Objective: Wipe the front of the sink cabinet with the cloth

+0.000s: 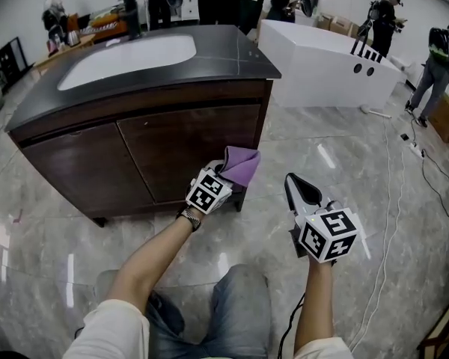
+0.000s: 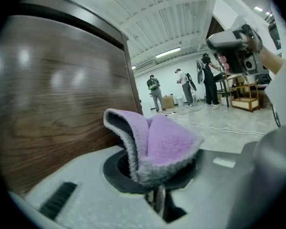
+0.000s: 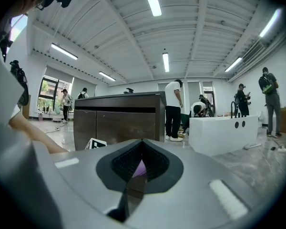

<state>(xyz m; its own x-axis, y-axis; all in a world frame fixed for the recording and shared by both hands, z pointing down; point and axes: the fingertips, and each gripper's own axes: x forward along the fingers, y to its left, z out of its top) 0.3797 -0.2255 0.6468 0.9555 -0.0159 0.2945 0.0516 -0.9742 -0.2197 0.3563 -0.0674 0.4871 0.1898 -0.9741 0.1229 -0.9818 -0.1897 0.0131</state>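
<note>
The purple cloth (image 1: pixel 242 166) (image 2: pixel 158 144) stands bunched and upright out of the left gripper (image 1: pixel 232 181) (image 2: pixel 155 187), whose jaws are clamped on its lower fold. It sits low at the right-hand corner of the sink cabinet (image 1: pixel 157 152) (image 2: pixel 52 94), right beside the dark wood front; the left gripper view puts it very close to the panel, though actual contact cannot be told. The cabinet has two brown doors under a black top with a white basin (image 1: pixel 129 60) set in it. The right gripper (image 1: pixel 291 179) (image 3: pixel 142 168) hangs off to the right of the cabinet over the grey marble floor (image 1: pixel 337 163), well apart from the wood, its jaws drawn together to a narrow slit and holding nothing. A white tub (image 1: pixel 325 60) stands behind, with people beyond it
</note>
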